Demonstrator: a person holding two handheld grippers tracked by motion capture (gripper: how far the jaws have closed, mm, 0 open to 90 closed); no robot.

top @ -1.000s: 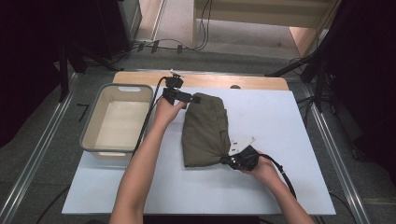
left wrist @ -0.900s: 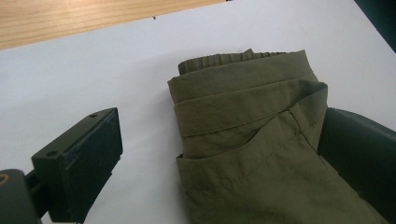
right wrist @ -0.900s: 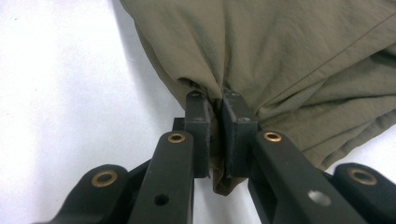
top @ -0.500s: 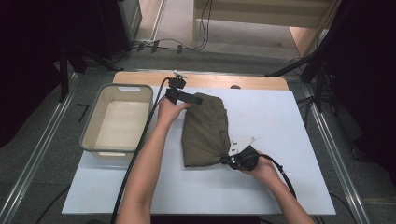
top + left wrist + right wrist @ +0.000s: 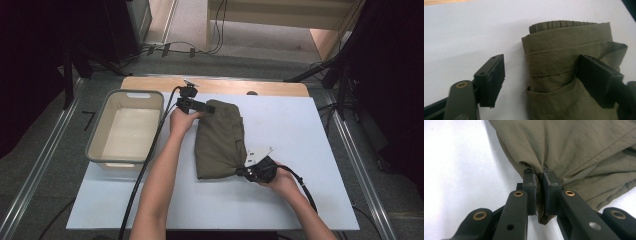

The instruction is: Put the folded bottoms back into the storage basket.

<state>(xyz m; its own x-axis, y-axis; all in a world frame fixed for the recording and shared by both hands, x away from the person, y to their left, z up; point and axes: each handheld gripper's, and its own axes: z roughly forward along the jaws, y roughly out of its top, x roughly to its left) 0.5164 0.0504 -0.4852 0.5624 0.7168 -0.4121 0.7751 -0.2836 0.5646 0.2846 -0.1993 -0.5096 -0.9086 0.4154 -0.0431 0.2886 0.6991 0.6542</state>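
Black grippers; brass rivets; trailing cables

One olive garment, folded, on worktop. One beige tub on worktop's left part. Two hand-held grippers: left gripper, right gripper. Two black fingers per gripper, four total. Two forearms, two hands. One cable trailing from each gripper, two total.

One sign can be read. In the high view, a dark mark shaped like the number 7 sits on the grey floor, just left of the tabletop near the plastic bin. No words or brand names can be read on anything else.
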